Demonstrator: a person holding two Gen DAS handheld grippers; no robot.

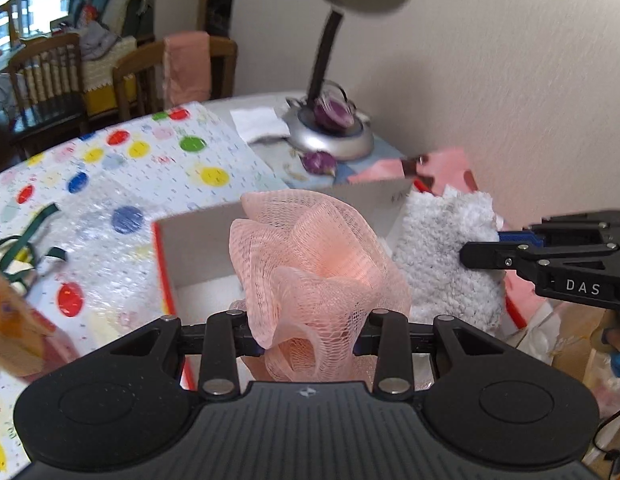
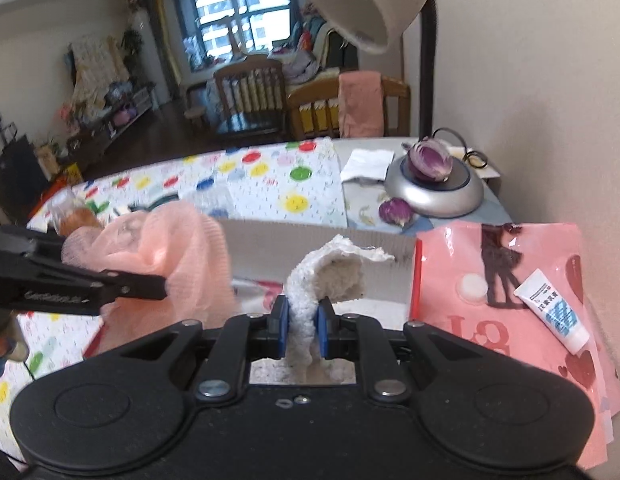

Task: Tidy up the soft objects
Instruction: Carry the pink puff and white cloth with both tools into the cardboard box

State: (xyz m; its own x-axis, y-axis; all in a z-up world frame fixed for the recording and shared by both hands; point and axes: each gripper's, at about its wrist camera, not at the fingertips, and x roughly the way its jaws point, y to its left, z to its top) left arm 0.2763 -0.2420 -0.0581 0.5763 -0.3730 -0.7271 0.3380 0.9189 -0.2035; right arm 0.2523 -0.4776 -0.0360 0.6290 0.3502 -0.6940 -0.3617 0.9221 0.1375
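Observation:
My left gripper [image 1: 310,344] is shut on a peach mesh bath pouf [image 1: 314,264], which hangs above an open white box with red edges [image 1: 189,256]. The right gripper [image 2: 302,326] is shut on a white fluffy cloth [image 2: 330,276], pinched between its blue pads over the same box [image 2: 390,268]. In the left wrist view the white cloth [image 1: 446,248] and the right gripper [image 1: 498,250] sit just right of the pouf. In the right wrist view the pouf [image 2: 181,256] and the left gripper [image 2: 161,280] show at the left.
A desk lamp with a silver base [image 1: 334,136] stands behind the box near the wall, with purple flower heads [image 1: 320,162] on and beside it. A pink bag [image 2: 502,280] with a small tube [image 2: 554,310] lies right of the box. A dotted cloth [image 1: 149,160] covers the table.

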